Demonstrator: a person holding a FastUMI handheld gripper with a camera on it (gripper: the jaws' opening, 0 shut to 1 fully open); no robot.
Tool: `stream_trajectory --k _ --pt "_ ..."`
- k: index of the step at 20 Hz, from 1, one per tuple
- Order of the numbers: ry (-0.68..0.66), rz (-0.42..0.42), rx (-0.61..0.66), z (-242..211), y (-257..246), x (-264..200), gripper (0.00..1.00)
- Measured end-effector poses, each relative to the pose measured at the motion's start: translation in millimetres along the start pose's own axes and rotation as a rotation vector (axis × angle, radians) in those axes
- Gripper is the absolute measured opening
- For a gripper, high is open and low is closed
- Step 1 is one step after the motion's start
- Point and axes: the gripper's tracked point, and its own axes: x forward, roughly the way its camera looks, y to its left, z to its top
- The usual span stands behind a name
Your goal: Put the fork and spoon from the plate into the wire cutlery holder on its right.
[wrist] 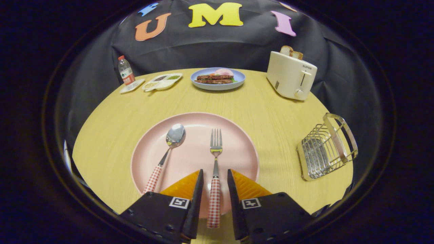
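Spread a little wider than the handle between them, the jaws of the gripper (215, 183) straddle the fork (215, 169) without pressing on it; a gap shows on each side of the red-checked handle, so nothing is pinched yet. The fingers (197, 189) line up along the handle, which looks like the set-up for closing on it before a lift.

That fork lies flat on the pink plate (237, 135), tines pointing away from the fingers, its handle end overhanging the near rim. Beside it, to the left and apart from it, the spoon (168, 152) lies on the same plate, angled, bowl up and away, with a matching checked handle.

Well to the right of the plate, on the round wooden table (271, 105), sits the wire cutlery holder (325, 149), tilted or lying so that its opening faces up and rightward; its exact posture is hard to judge. Both utensils have yet to go in.

Beyond the plate stand a blue plate of sandwich (217, 78), a white toaster (291, 75) with bread in it, a divided snack tray (162, 81) and a water bottle (125, 70).
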Motion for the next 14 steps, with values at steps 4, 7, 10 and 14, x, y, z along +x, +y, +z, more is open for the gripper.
stream_trajectory --k 4,7,10,14 --pt "0.013 -0.008 -0.006 0.0 1.1 -1.0 0.13" --pt "0.033 -0.019 -0.018 1.4 -2.6 -3.9 0.07" --pt "0.027 -0.011 -0.015 10.1 -6.3 -20.3 0.03" --pt "-0.015 -0.006 -0.02 33.0 -18.9 -55.2 0.03"
